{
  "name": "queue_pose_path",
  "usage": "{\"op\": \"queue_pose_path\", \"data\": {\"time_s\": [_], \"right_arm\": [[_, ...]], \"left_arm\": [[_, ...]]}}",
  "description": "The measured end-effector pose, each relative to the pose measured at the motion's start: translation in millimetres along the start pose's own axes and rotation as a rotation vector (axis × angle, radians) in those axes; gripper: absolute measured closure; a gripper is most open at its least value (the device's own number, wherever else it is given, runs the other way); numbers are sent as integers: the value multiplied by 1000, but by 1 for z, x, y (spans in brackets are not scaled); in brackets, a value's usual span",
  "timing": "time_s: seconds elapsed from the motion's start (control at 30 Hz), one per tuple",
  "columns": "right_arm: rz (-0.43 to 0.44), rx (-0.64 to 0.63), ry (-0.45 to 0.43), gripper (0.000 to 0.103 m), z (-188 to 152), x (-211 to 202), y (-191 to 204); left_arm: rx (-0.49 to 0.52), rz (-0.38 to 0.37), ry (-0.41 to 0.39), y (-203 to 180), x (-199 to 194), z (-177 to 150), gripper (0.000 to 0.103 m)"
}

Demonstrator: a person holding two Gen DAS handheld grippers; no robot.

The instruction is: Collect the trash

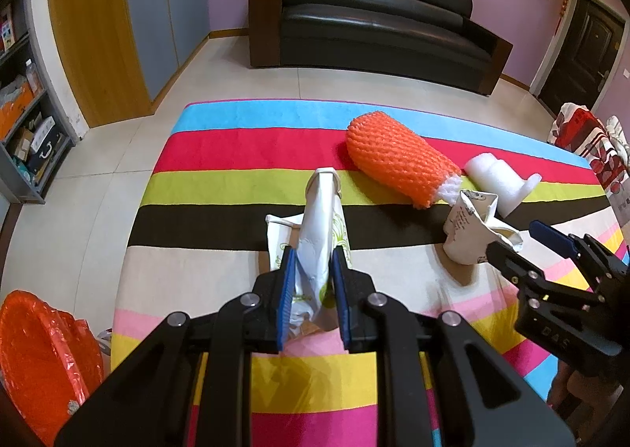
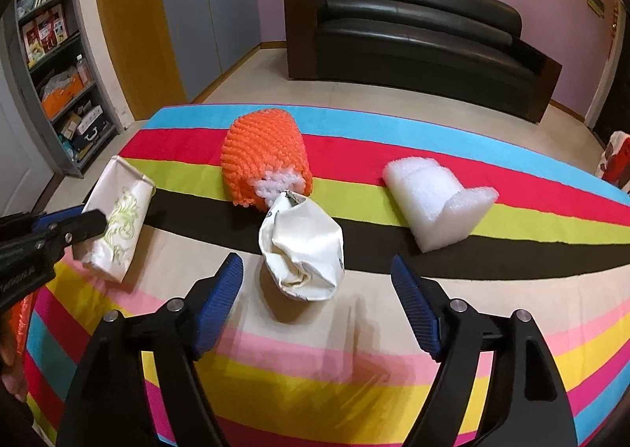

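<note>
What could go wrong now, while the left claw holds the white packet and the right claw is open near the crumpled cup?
1. The left claw pinches only the soft near end of the white packet; it may sag or slip out when lifted.
2. The crumpled paper cup touches the orange foam net, so the open right claw might nudge the net.
3. Both claws work close together and might collide.

Lilac walls, pale tile floor (image 1: 118, 156), black leather sofa (image 1: 374, 26), possibly router on top.
</note>
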State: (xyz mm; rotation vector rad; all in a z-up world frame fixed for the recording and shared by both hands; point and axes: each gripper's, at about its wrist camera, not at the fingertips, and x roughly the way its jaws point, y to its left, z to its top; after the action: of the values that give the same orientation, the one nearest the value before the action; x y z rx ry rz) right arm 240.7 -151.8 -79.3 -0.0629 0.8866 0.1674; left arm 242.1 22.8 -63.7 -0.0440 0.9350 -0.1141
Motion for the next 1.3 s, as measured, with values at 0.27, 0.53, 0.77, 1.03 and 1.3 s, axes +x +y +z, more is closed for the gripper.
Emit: {"op": "queue_pose_path", "data": {"time_s": [0.27,0.53,0.77,1.03,1.3], "right_arm": [[-10,0,19,29,3,14,5],[6,-6,38,48,3,20,9],[20,-15,45,58,2,21,11],[24,-27,32,58,-1,10,12],[21,-5,16,58,-6,-10,8]], "left_arm": [[35,23,59,-4,8,-13,83],[22,36,78,-1,16,-14,74],[35,23,79,-5,19,-12,84],[43,11,62,-8,12,-11,84],[55,-2,53,-8,5,-15,84]]}}
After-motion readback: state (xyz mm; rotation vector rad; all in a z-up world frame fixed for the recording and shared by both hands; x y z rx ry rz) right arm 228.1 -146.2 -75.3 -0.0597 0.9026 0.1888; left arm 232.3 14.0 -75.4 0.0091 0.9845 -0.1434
